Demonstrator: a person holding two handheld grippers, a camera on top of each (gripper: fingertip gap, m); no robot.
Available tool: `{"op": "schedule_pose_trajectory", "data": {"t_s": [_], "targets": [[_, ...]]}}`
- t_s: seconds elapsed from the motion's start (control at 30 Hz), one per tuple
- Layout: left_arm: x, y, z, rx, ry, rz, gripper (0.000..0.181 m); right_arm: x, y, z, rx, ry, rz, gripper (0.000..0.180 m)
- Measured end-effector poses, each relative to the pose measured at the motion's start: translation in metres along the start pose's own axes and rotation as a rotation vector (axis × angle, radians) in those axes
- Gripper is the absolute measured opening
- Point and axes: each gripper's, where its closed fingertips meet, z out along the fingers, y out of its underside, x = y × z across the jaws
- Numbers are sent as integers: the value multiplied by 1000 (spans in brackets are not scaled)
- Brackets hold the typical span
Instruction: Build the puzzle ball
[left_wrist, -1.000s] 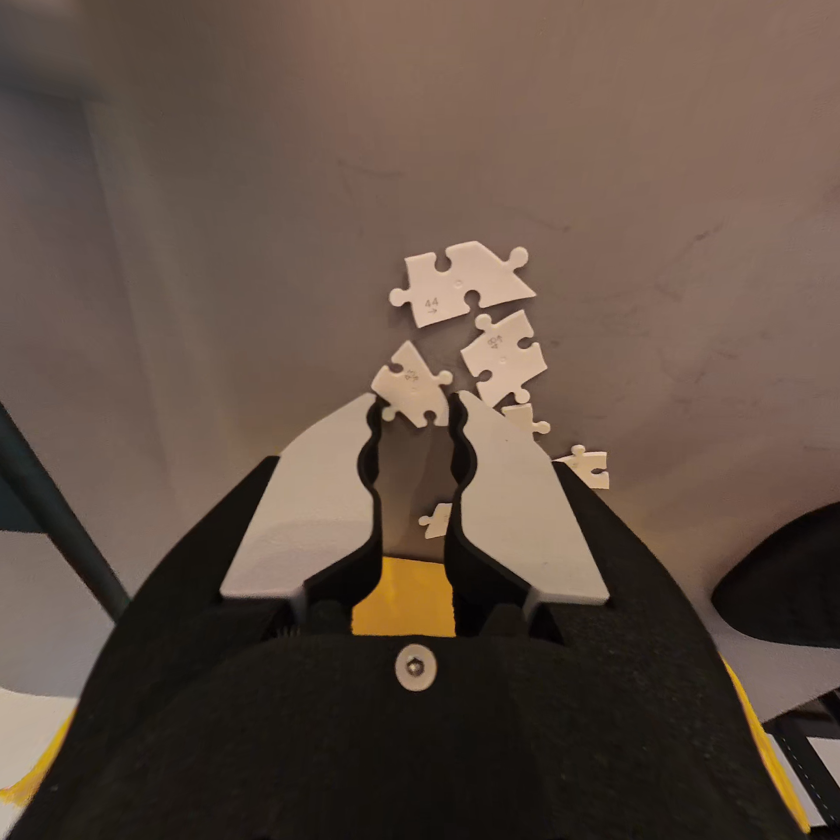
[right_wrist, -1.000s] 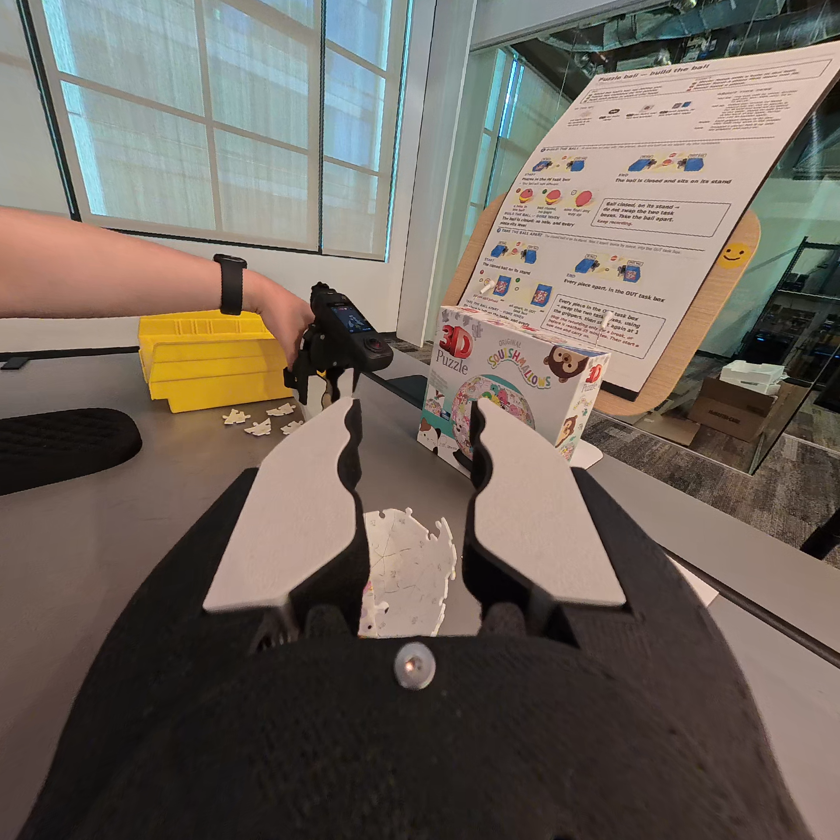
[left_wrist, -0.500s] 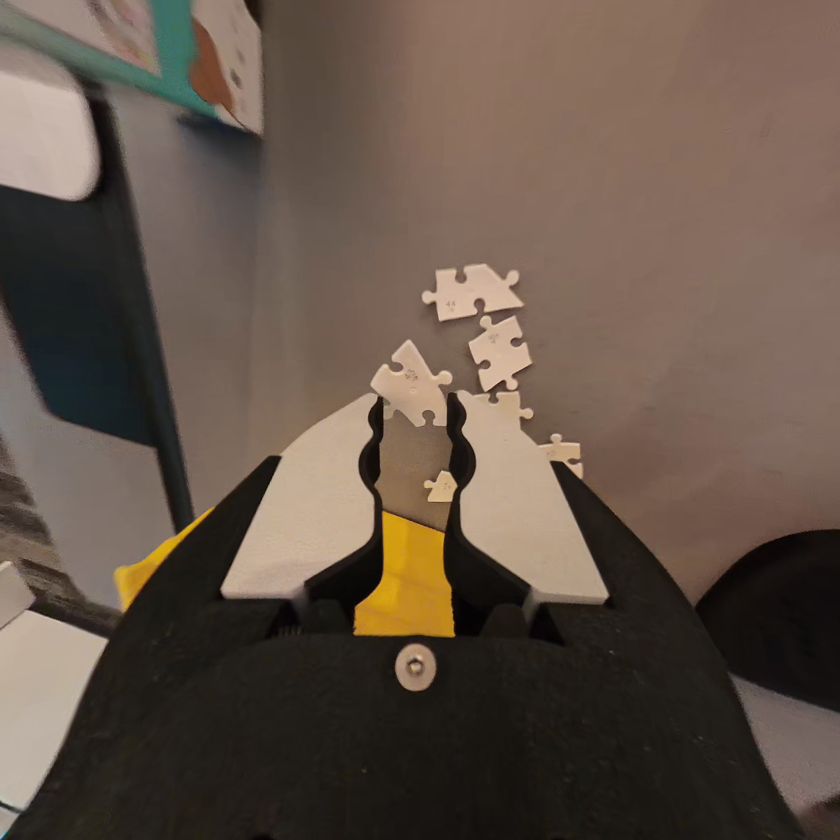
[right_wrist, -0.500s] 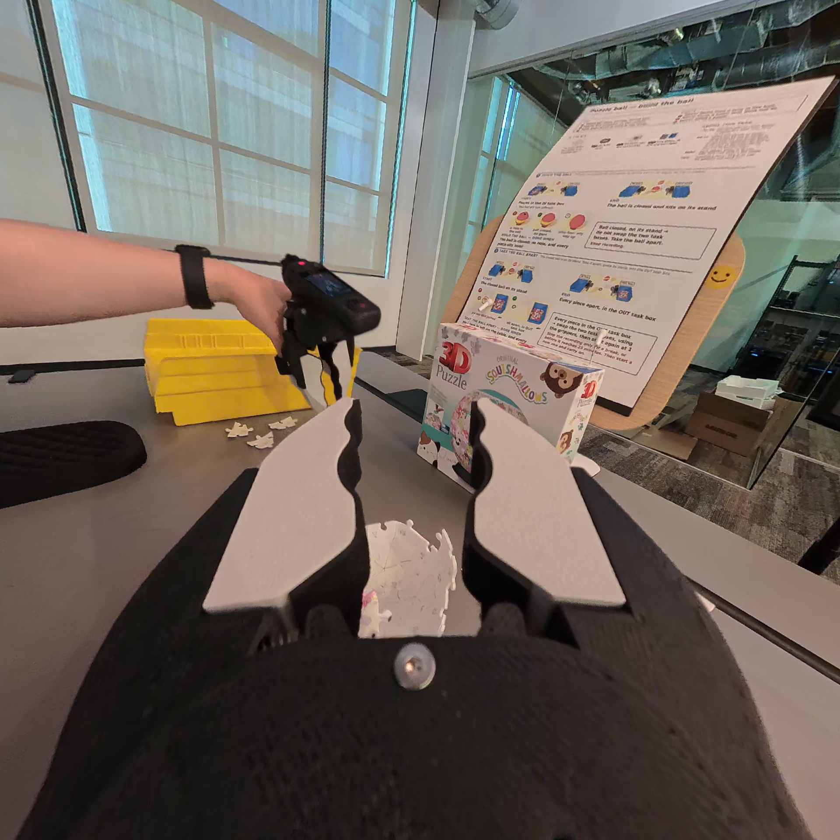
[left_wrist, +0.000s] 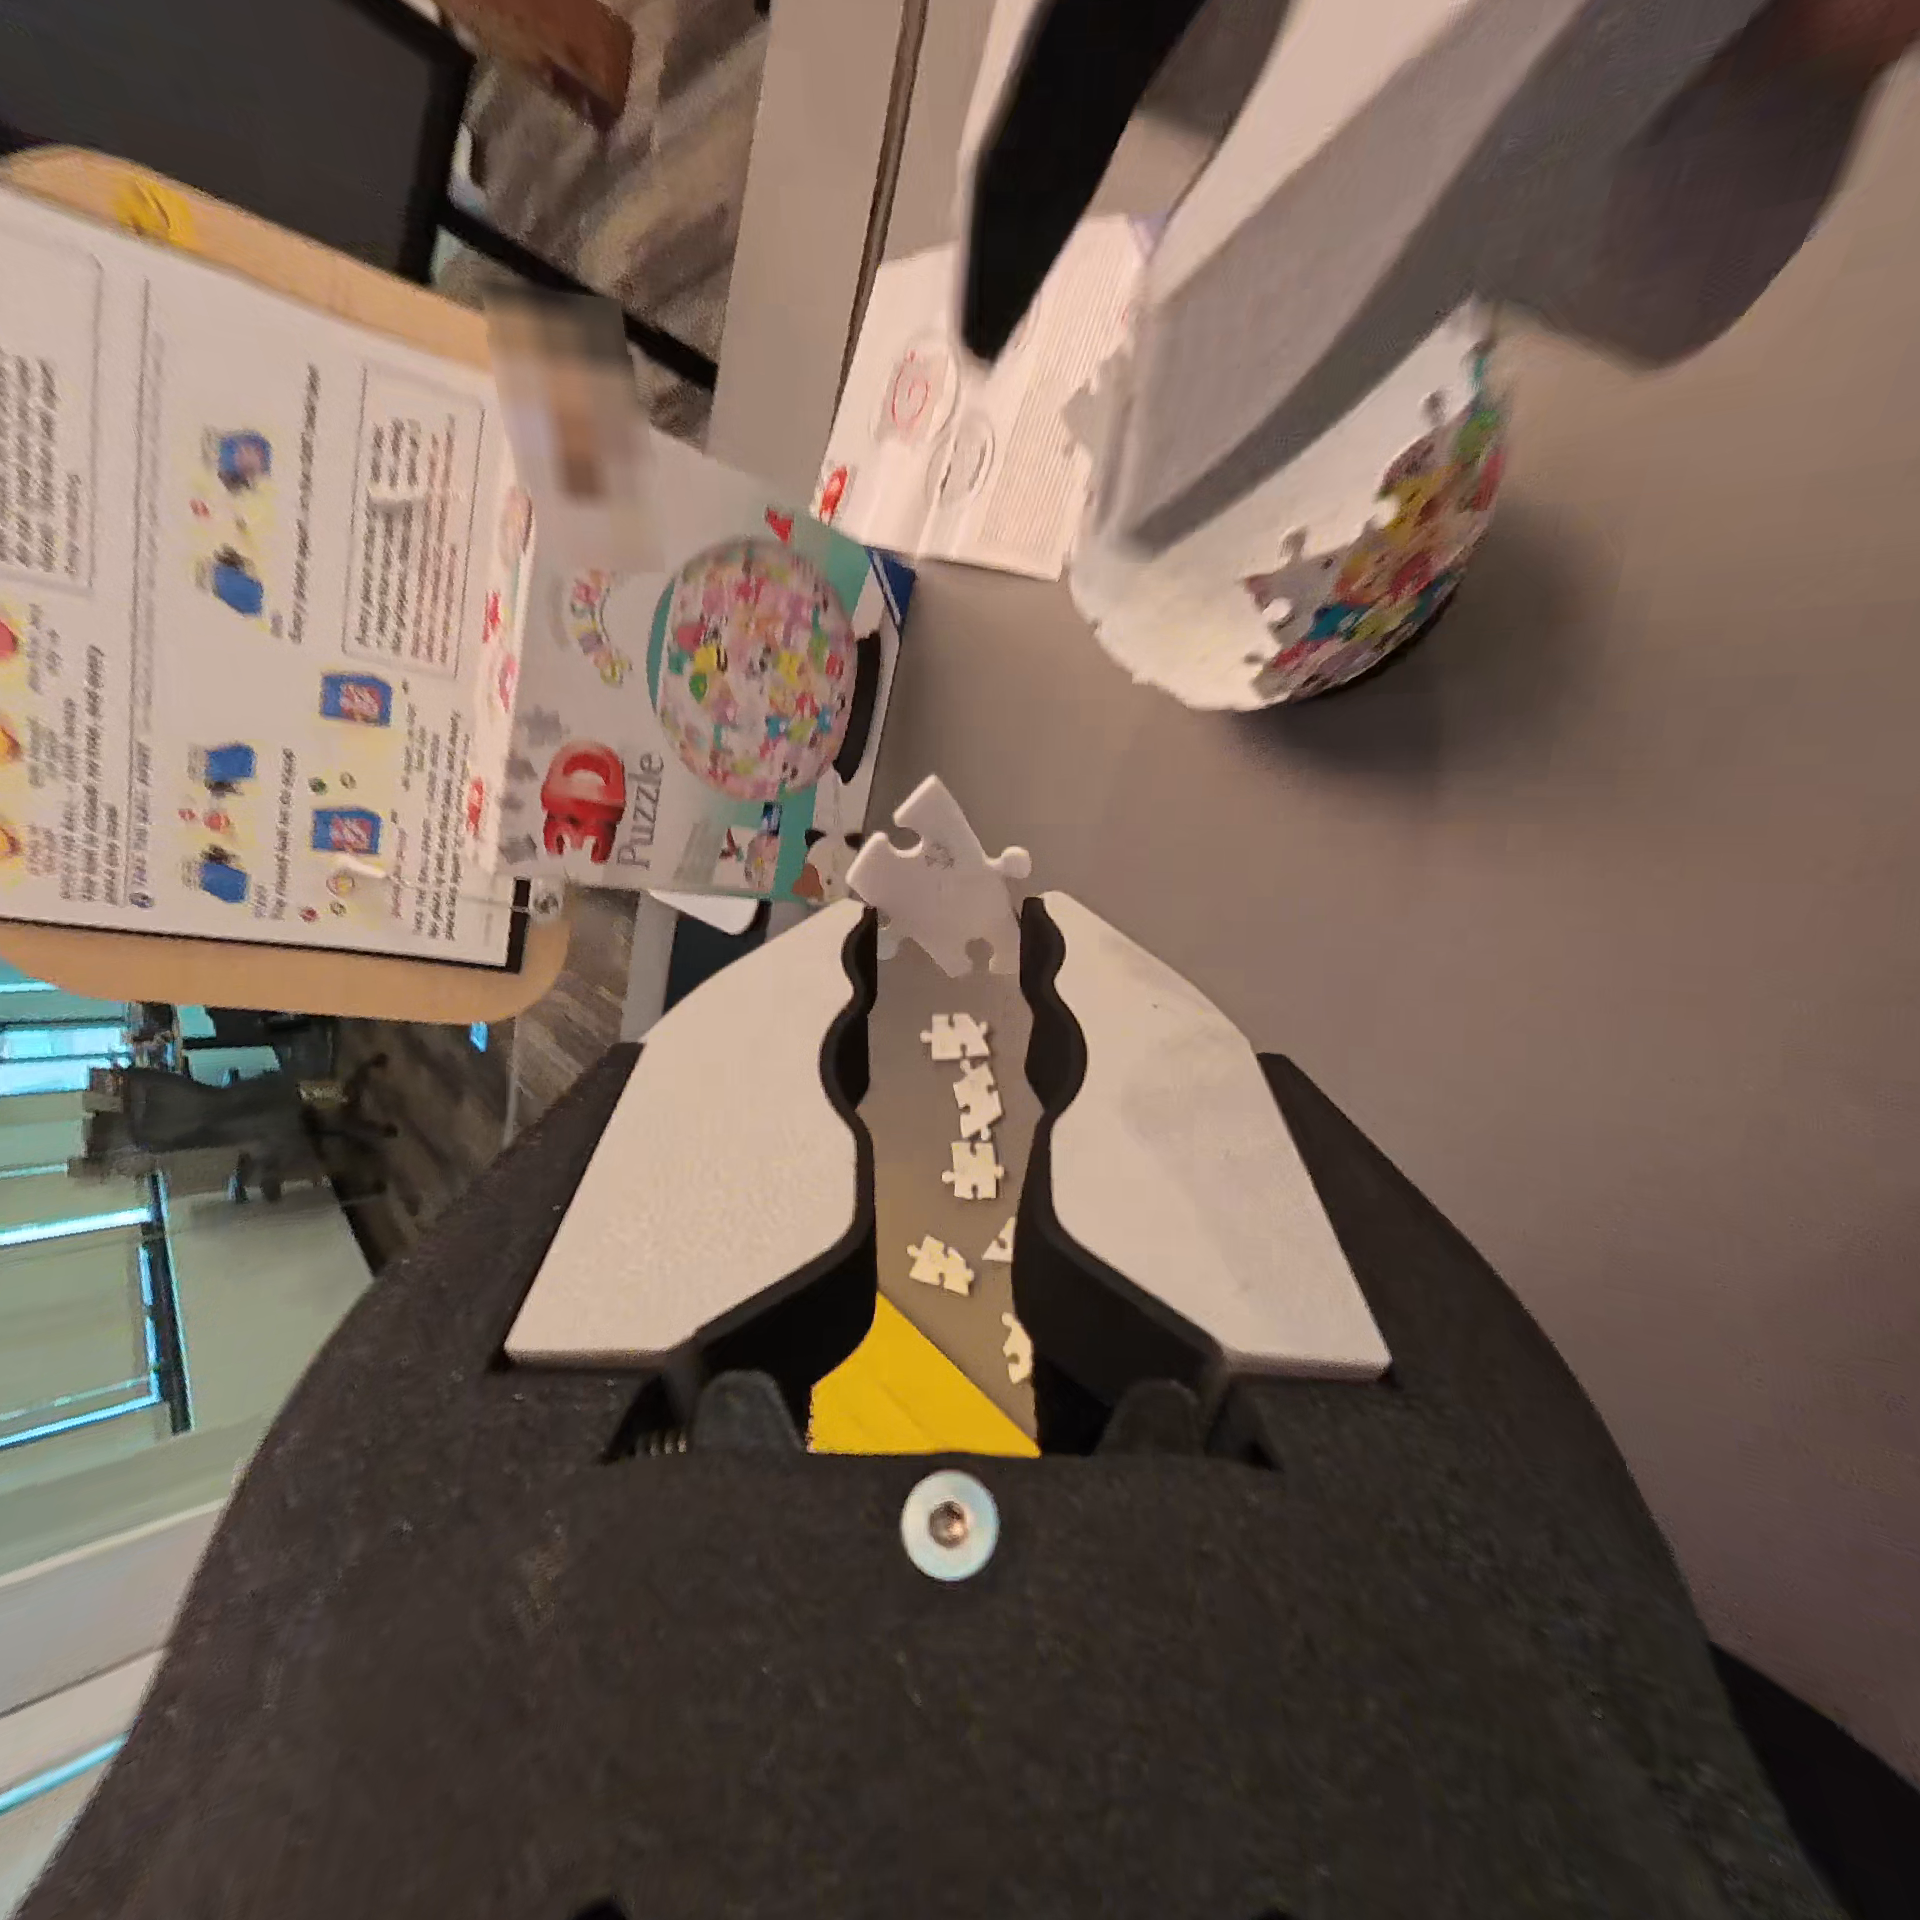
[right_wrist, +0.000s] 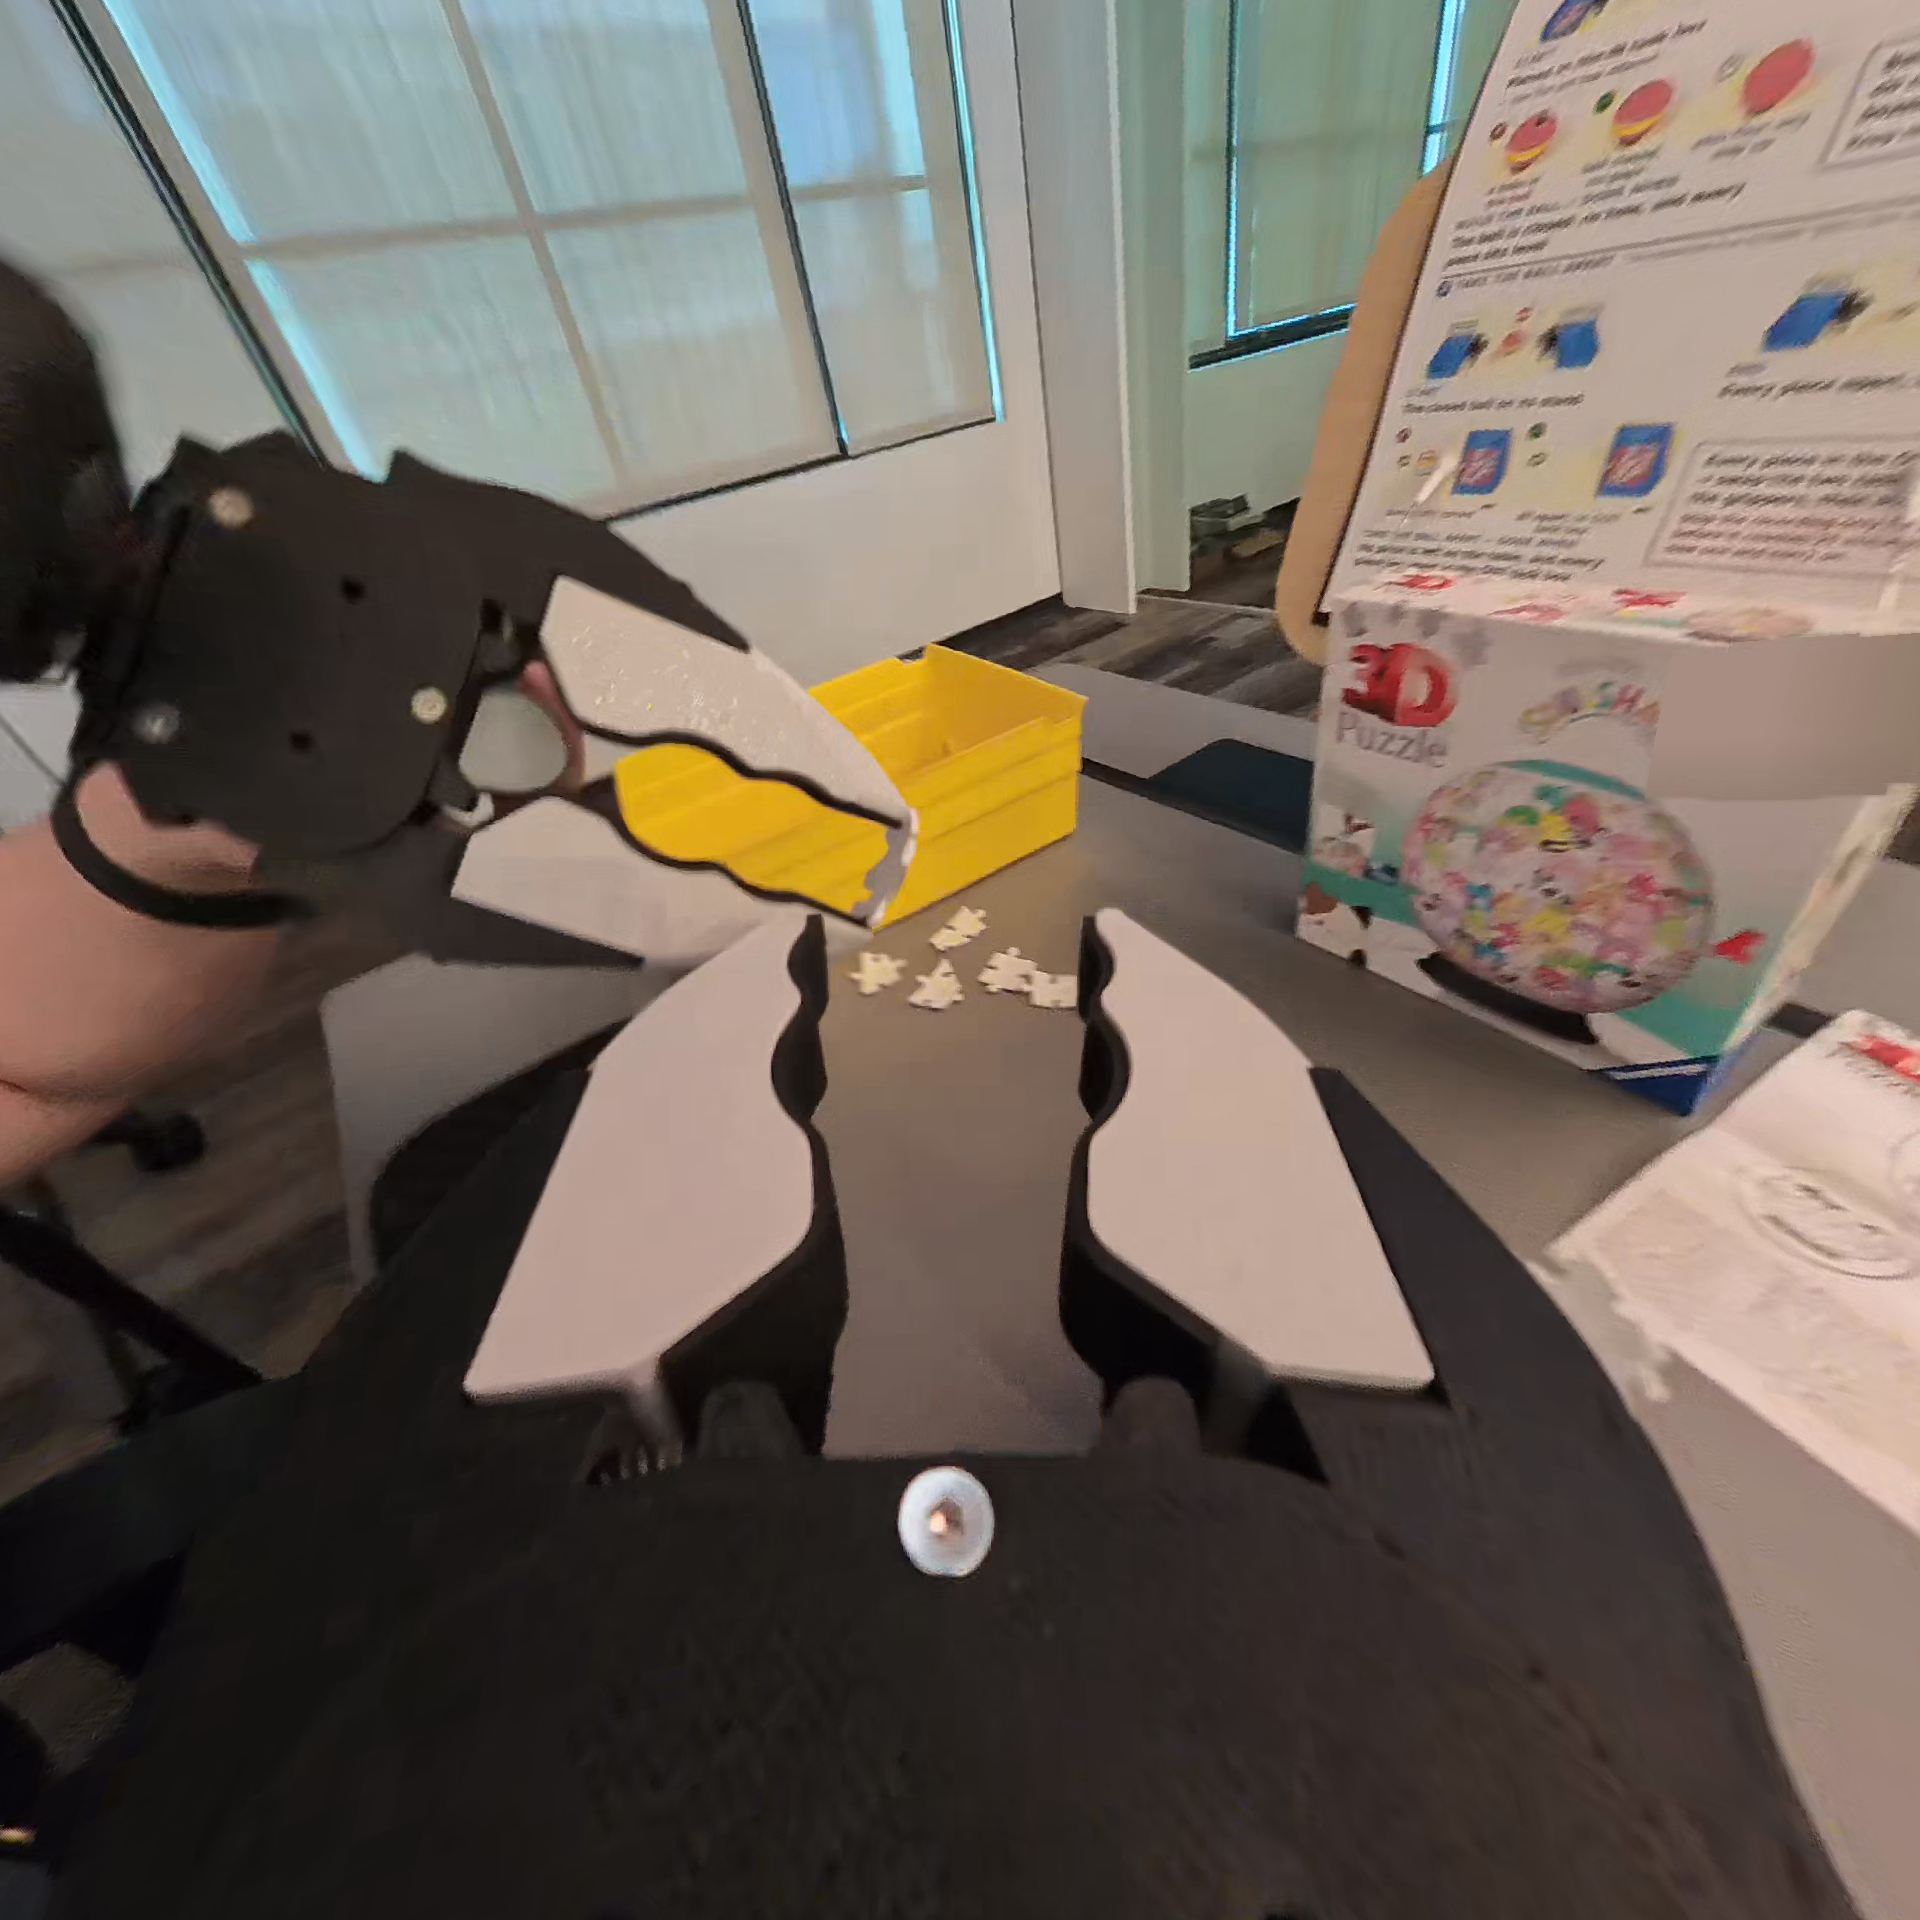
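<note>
Pinching a thin, light, stiff puzzle piece (left_wrist: 940, 899) by its lower edge, left gripper (left_wrist: 943, 914) is clamped on it at 12 o'clock; half-built ball (left_wrist: 1340, 582) sits at 1 o'clock, likely fragile, right gripper (right_wrist: 948, 935) spread, empty.

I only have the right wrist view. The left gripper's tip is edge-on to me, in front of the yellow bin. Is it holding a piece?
Observer: Yes. In the left wrist view the left gripper is shut on one puzzle piece, plain white side to the camera.
Operator: Where's the ball?
Observer: The partly built ball sits on the grey table beyond that piece, printed side out, rim jagged and unfinished.
Operator: And my right gripper?
Observer: The right gripper is open. From the left view, one of its fingers crosses the ball's top. I cannot tell whether they touch.
</note>
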Motion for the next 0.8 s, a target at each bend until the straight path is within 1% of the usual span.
{"op": "schedule_pose_trajectory", "data": {"t_s": [0.1, 0.2, 0.43, 0.47, 0.5, 0.53, 0.6, 0.67, 0.73, 0.8], "targets": [[9, -13, -15, 14, -34, 38, 26, -13, 1, 3, 2, -60, 85, 42], [19, -18, -23, 21, -30, 53, 26, -18, 1, 4, 32, -59, 130, 36], [33, -16, -30, 24, -14, 52, 26, -35, 19, 15, -9, -115, 188, 35], [37, -17, -31, 32, -1, 48, 26, -40, 22, 17, -21, -145, 188, 28], [41, -18, -32, 38, 12, 42, 26, -46, 25, 18, -32, -189, 192, 4], [44, -17, -32, 40, 17, 33, 18, -46, 31, 19, -58, -188, 195, 3], [51, -16, -37, 87, 22, -28, 20, -45, 43, 15, -83, -177, 179, 3], [61, -13, -46, 153, 62, -134, 27, -40, 54, 7, -76, -172, 193, 3], [66, -10, -51, 231, 91, -249, 34, -39, 60, -2, -56, -229, 260, 3], [71, -13, -50, 335, 164, -381, 34, -42, 61, -10, -28, -314, 334, 3]]}}
